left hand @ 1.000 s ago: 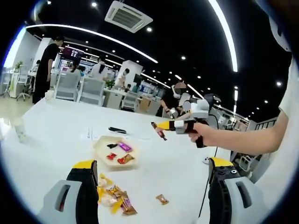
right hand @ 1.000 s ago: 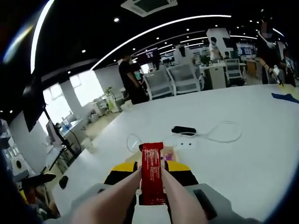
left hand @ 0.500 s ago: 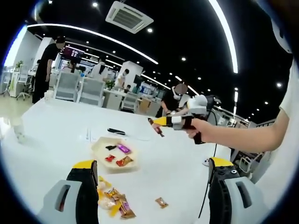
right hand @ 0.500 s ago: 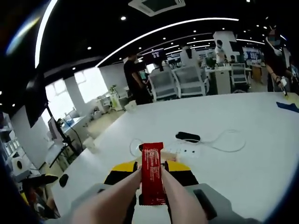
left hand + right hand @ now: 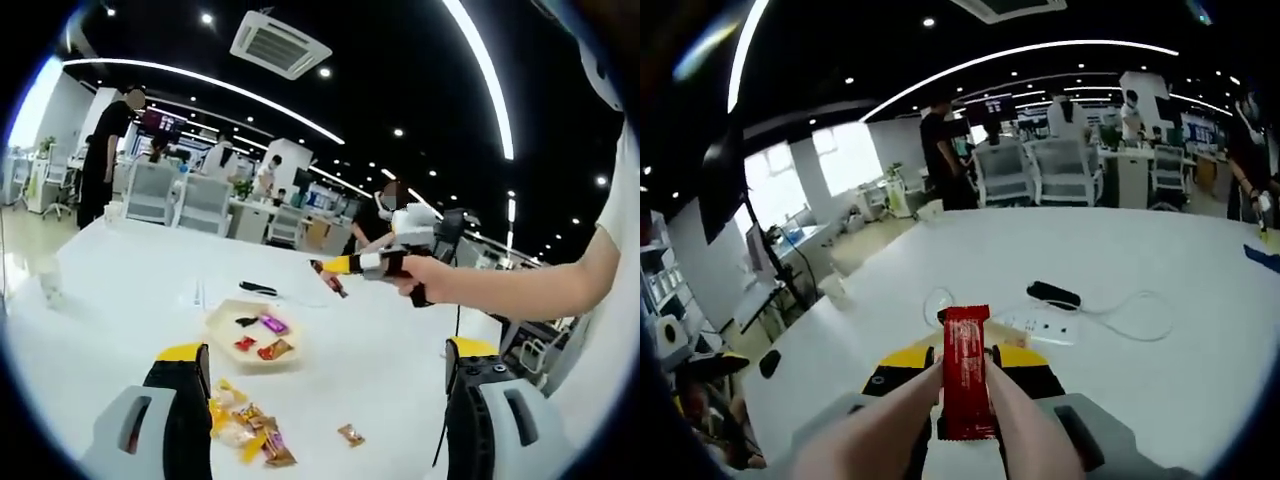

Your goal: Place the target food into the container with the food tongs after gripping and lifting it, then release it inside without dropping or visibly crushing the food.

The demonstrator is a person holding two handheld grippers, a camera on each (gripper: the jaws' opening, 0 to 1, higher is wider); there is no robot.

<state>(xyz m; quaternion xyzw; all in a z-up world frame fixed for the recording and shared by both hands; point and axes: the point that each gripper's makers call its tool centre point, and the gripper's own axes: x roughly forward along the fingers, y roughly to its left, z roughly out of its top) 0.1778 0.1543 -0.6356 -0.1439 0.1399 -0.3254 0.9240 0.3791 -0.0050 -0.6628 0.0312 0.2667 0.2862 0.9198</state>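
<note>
Right gripper (image 5: 965, 375) is clamped on a red snack bar (image 5: 966, 372), held upright between its two jaws. Seen from the left gripper view, that same right gripper (image 5: 335, 268) hangs in the air above the white table (image 5: 120, 270), a hand (image 5: 432, 277) on its grip, the bar (image 5: 329, 279) a small dark sliver at its tip.

Left gripper (image 5: 325, 400) stands wide open with nothing between its jaws. Beyond it lies a shallow beige container (image 5: 222, 334) holding four wrapped sweets (image 5: 270, 325). A heap of wrapped sweets (image 5: 245, 430) lies near the left jaw, its count unclear and partly cut off by that jaw; one single sweet (image 5: 350, 434) lies apart.

Right gripper view adds a black oblong object (image 5: 1054, 295), too small to identify, a white cable (image 5: 1130, 312) and a power strip (image 5: 1040, 325).
</note>
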